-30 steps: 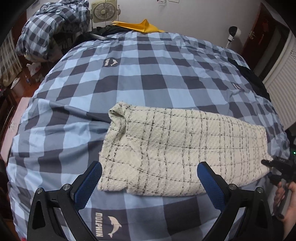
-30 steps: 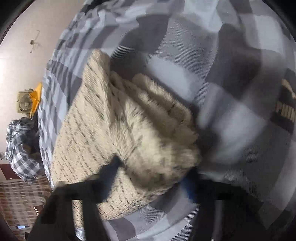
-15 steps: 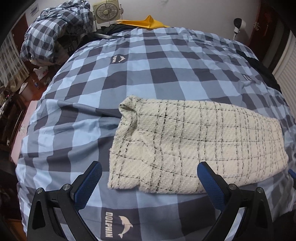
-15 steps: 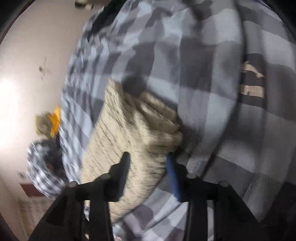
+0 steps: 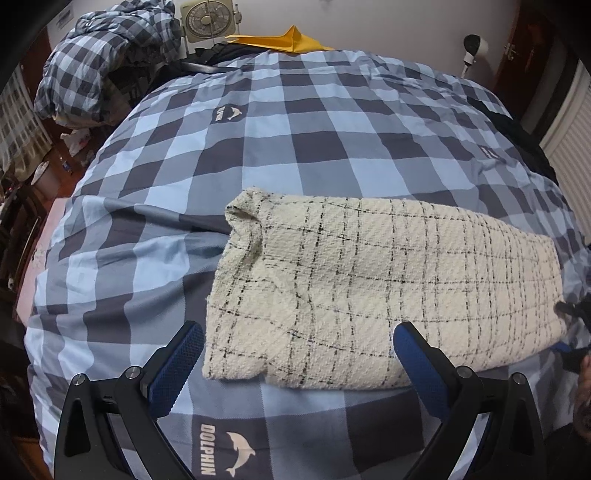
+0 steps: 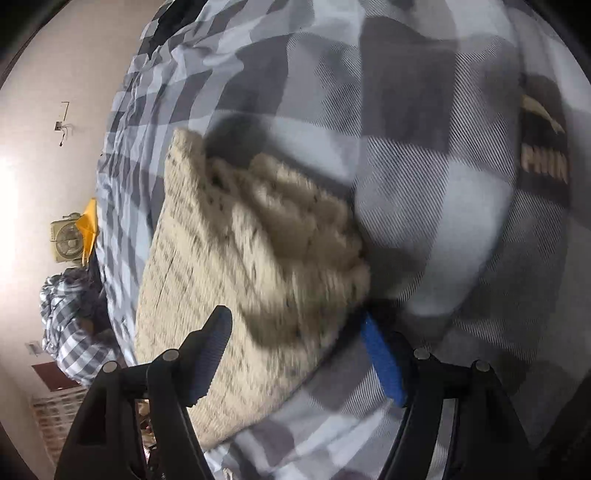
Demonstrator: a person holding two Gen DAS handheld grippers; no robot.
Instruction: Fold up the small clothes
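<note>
A cream tweed garment [image 5: 369, 280] with thin black checks lies folded lengthwise into a long band across the bed. My left gripper [image 5: 297, 332] hovers open over its near edge, blue pads wide apart and touching nothing. In the right wrist view the garment's thick layered end [image 6: 288, 236] sits between the fingers of my right gripper [image 6: 295, 317]. Its jaws are opening, and the pads stand clear of the cloth. The right gripper's fingers [image 5: 570, 314] also show at the garment's right end in the left wrist view, with part of a hand below them.
The bed's blue-and-grey checked duvet [image 5: 295, 122] carries dolphin logos. A heap of checked bedding [image 5: 107, 59], a box fan [image 5: 208, 18] and a yellow cloth [image 5: 284, 37] sit at the far end. A dark garment [image 5: 524, 136] lies at the right edge.
My right gripper's jaws have spread apart and let go of the garment's layered end, which now rests on the duvet. The left gripper stays open over the near edge.
</note>
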